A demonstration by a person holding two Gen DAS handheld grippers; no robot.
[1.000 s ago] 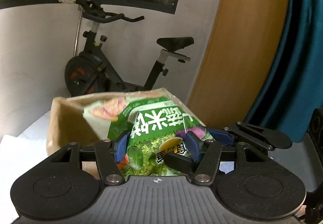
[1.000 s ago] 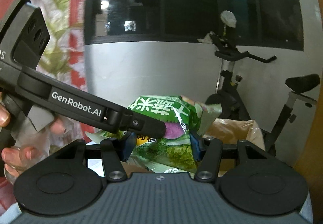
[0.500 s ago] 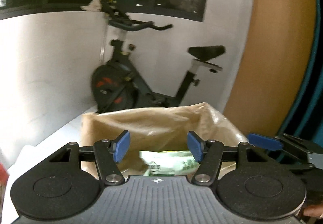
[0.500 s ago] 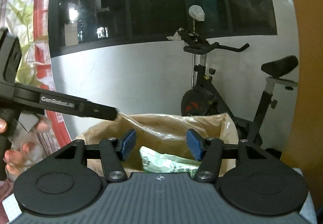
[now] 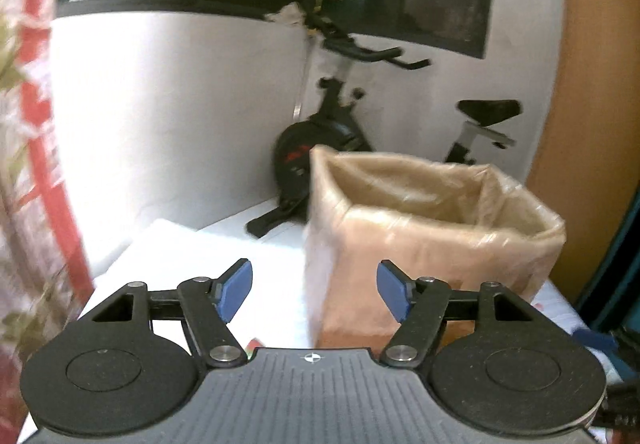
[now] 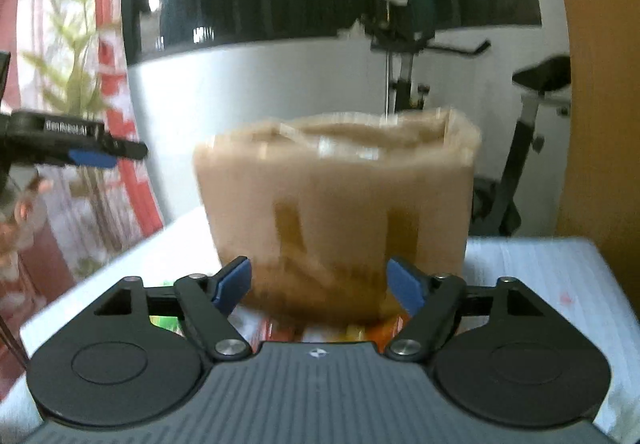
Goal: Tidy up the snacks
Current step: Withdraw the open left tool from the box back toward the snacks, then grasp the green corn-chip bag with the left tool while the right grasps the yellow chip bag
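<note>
A tan paper bag [image 5: 432, 244] lined with clear plastic stands open on the white table [image 5: 208, 256]; from this low angle its inside is hidden. My left gripper [image 5: 315, 292] sits in front of the bag's left corner, jaws opening, nothing between the blue pads. My right gripper [image 6: 320, 286] faces the bag [image 6: 332, 203] from close by, jaws also opening and empty. Colourful snack packets [image 6: 352, 330] lie on the table between the right gripper and the bag's base. In the right wrist view, the left gripper [image 6: 92, 155] shows at the far left.
An exercise bike [image 5: 332, 139] stands behind the table against a white wall. A wooden panel [image 5: 592, 83] rises at the right, a red floral curtain [image 5: 32, 123] hangs at the left. A green packet edge [image 6: 164, 322] peeks out beside the right gripper's left finger.
A second ago both grippers held a green snack packet above the bag; it then lay inside the bag. Both grippers have since dropped lower and pulled back, jaws wider.
</note>
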